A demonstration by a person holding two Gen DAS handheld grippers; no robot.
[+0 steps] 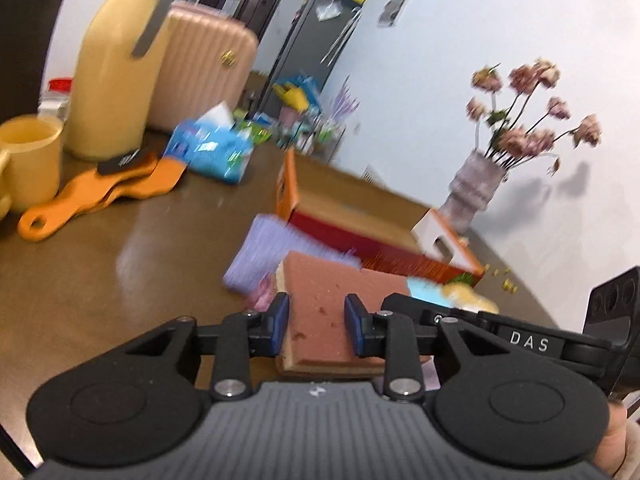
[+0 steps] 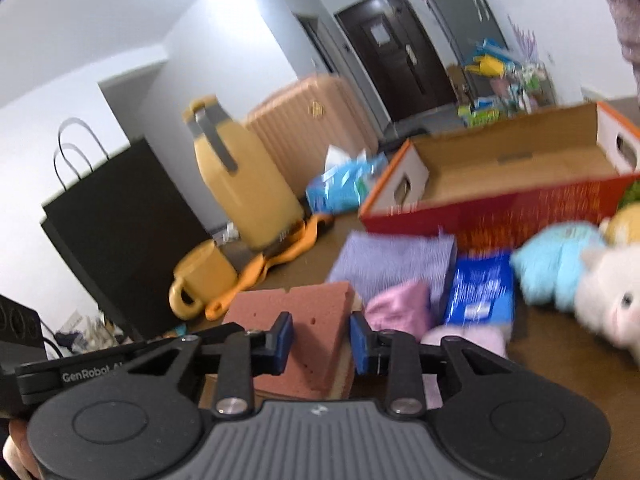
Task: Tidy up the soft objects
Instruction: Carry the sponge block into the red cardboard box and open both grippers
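Cardboard box, red-sided and open at the top, sits on the brown table just behind a loose heap of soft things: a folded purple cloth, a blue plush and a white plush. Nearest the cameras, a reddish-brown sponge is pinched at opposite ends by the left gripper and the right gripper. Carrying it to the box likely goes best with both hands level and matched, so it neither bends nor slips.
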